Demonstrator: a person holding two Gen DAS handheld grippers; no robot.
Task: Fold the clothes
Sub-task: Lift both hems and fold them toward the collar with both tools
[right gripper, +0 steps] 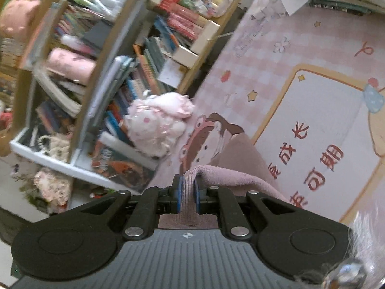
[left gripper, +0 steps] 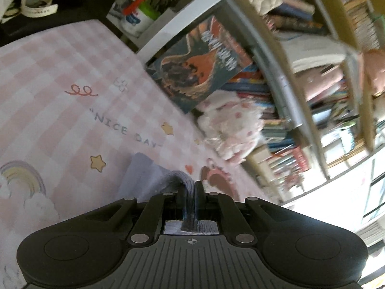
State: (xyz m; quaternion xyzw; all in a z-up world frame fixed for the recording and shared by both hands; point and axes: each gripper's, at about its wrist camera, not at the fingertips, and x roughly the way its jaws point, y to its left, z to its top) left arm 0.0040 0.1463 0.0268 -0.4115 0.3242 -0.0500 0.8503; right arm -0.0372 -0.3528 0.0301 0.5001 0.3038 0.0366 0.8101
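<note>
While a pink checked mat (left gripper: 60, 77) lies beside the full bookshelf (left gripper: 300, 84), the left gripper (left gripper: 191, 187) pinches grey cloth (left gripper: 144, 178) above the mat, and the right gripper (right gripper: 189, 187) pinches pink cloth (right gripper: 231, 171).

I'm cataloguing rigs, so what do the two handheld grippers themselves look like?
Both are black, with ribbed grey top plates bearing a small crosshair mark and silver pivot pins on the linkage arms. The right gripper has blue finger pads; the left gripper shows dark fingers.

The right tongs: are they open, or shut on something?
Shut. The right tongs pinch a pink cloth between their blue pads; the cloth drapes away over the patterned mat.
</note>
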